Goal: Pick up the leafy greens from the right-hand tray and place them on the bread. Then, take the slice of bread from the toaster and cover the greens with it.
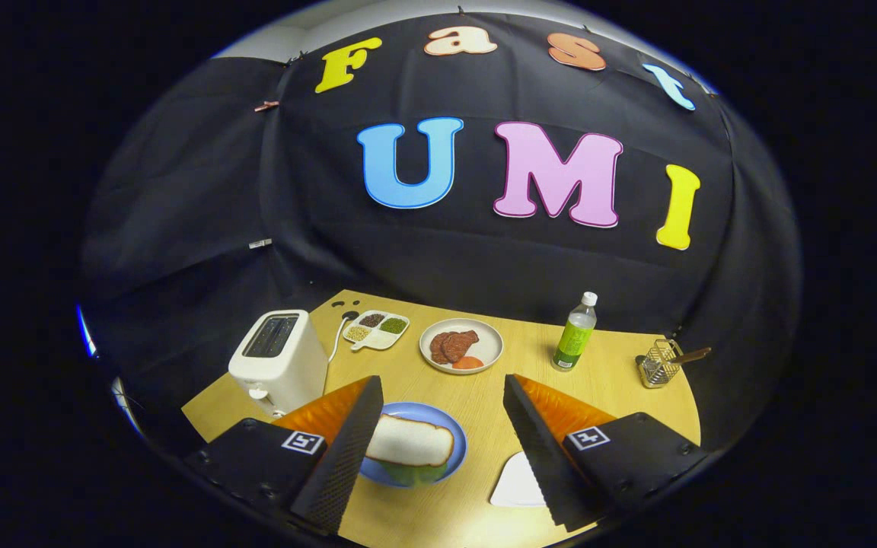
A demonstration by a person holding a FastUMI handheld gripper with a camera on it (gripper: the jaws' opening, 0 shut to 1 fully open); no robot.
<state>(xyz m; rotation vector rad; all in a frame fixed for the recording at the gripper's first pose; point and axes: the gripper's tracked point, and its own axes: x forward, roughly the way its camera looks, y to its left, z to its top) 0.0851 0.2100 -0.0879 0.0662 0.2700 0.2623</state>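
On the light wooden table [484,396], white bread slice [410,441] lying over leafy greens [416,474] on the round blue plate [455,434], white toaster [279,358] slot looking empty, jaws of the gripper [442,449] spread wide, empty; task seemingly done.

Claw [442,449] mounts with square markers

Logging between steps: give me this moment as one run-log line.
gripper: open, holding nothing | bread slice: on greens, blue plate, between fingers | toaster: slots look empty | stage: sandwich looks covered
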